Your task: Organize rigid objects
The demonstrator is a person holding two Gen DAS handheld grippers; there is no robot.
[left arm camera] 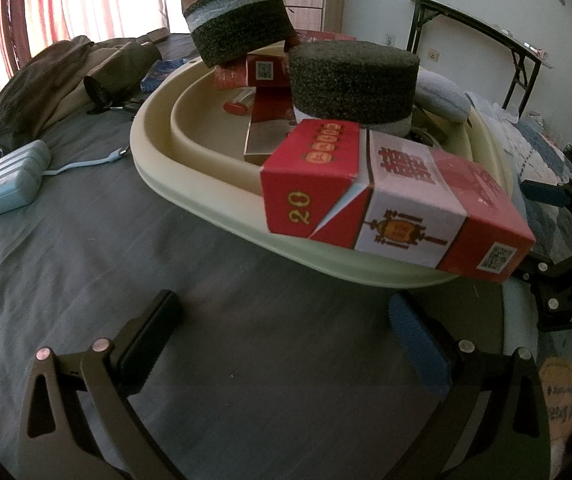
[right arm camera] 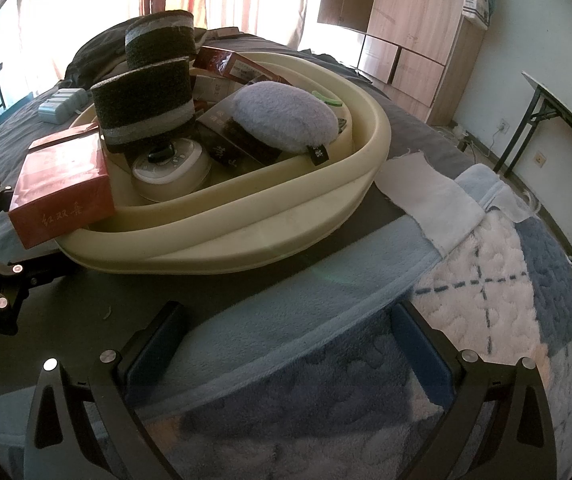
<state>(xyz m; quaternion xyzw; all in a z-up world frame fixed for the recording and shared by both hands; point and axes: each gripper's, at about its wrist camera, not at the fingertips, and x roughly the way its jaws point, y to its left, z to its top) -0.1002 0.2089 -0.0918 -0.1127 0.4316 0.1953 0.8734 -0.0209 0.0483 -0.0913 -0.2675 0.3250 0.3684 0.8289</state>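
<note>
Cream plastic, the basin (left arm camera: 206,196) sits on the bed ahead of both your grippers. Only your left view shows the pale blue power bank (left arm camera: 12,182); only your right shows the fluffy blue pad (right arm camera: 286,114) inside. The red box (left arm camera: 390,196) rests on the basin's rim beside dark foam cylinders (left arm camera: 352,80). Your left gripper (left arm camera: 286,344) and right gripper (right arm camera: 286,344) are spread wide, empty.

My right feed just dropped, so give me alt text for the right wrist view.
A cream basin sits on a bed, packed with two dark foam cylinders, a fluffy blue pad and red boxes, one red box resting on its near-left rim. The right tongs are open and empty over a blue blanket.
</note>
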